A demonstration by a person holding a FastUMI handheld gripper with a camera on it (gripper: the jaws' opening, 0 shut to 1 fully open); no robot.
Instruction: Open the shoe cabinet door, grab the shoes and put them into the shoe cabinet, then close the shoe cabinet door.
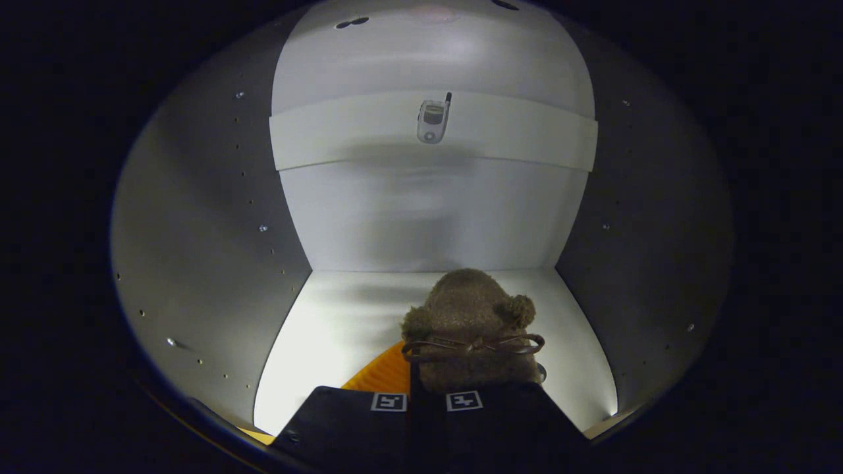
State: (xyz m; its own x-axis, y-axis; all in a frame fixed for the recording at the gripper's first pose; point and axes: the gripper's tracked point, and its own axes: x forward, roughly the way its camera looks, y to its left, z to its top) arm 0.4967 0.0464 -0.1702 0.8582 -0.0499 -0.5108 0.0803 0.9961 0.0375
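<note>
- Brown and fuzzy, the shoe (469, 324) sits right at the tips of my gripper (427, 395), with a small bow (473, 346) across its near end.
- My gripper's two fingers are pulled close together and seem to pinch the near end of the shoe, so I judge it is holding the shoe tight.
- The shoe's orange sole (382, 376) peeks out low on one side, next to the fingers.
- I am looking into the white shoe cabinet (197, 250). The door must be open, since I can see right inside.
- The shoe is over the cabinet floor (329, 329), near the front edge and about midway between the two side walls. It points toward the back wall (428, 217).
- I cannot tell if the shoe rests on the floor or hangs just above it.
- A picture of a phone (433, 120) is on a white strip (527, 135) across the back wall.
- What could go wrong:
  - If I let go too soon, the shoe may drop and tip over, because it is soft and lumpy.
  - If I leave it this close to the front edge, it may stick out and stop the door from closing.
  - If I pull back crooked, a finger could catch the bow and drag the shoe out again.
</note>
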